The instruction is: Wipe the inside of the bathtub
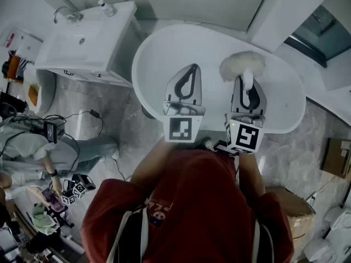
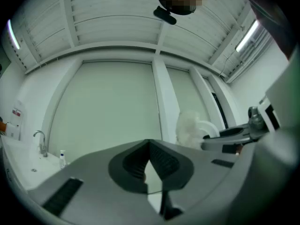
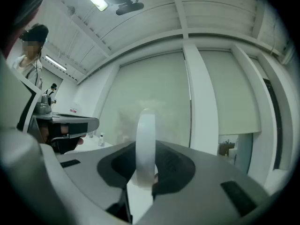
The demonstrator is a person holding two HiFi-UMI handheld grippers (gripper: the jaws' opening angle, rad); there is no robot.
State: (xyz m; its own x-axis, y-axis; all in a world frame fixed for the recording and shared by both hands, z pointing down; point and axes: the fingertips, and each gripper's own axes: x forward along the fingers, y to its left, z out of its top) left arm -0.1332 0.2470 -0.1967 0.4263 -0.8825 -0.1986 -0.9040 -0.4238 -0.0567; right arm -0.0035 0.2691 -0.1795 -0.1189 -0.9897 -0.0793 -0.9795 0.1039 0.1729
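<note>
**Both grippers over the tub, right one carrying the duster**

- The white oval bathtub (image 1: 159, 53) lies straight below the head camera. Its inside is bare and pale. The person in a red top stands at its near rim.
- Left gripper (image 1: 192, 70) (image 2: 149, 145): hangs over the middle of the tub. Its own view shows the jaw tips meeting, with only a narrow wedge of gap lower down. It has hold of nothing.
- Right gripper (image 1: 248, 82) (image 3: 145, 150): just beside the left one, on the person's right. Its jaws are clamped on a flat white plastic handle (image 3: 146, 139), which stands upright and edge-on between the dark pads.
- The handle ends in a fluffy white duster head (image 1: 242, 64) (image 2: 189, 124). The head sits over the far side of the tub's inside, close under the back rim. Whether the fluff touches the enamel cannot be told.
- The left gripper view takes in the duster head and the right gripper's body off to its right.
- Surroundings:
  - A white washbasin cabinet (image 1: 82, 45) stands against the tub's left end, with a curved chrome tap (image 1: 64, 14) and a small white pump bottle (image 1: 105, 6).
  - The floor is grey marbled tile (image 1: 115, 111).
  - A second person (image 1: 27, 147) stands at lower left.
  - A brown cardboard box (image 1: 335, 156) sits at the right edge.
</note>
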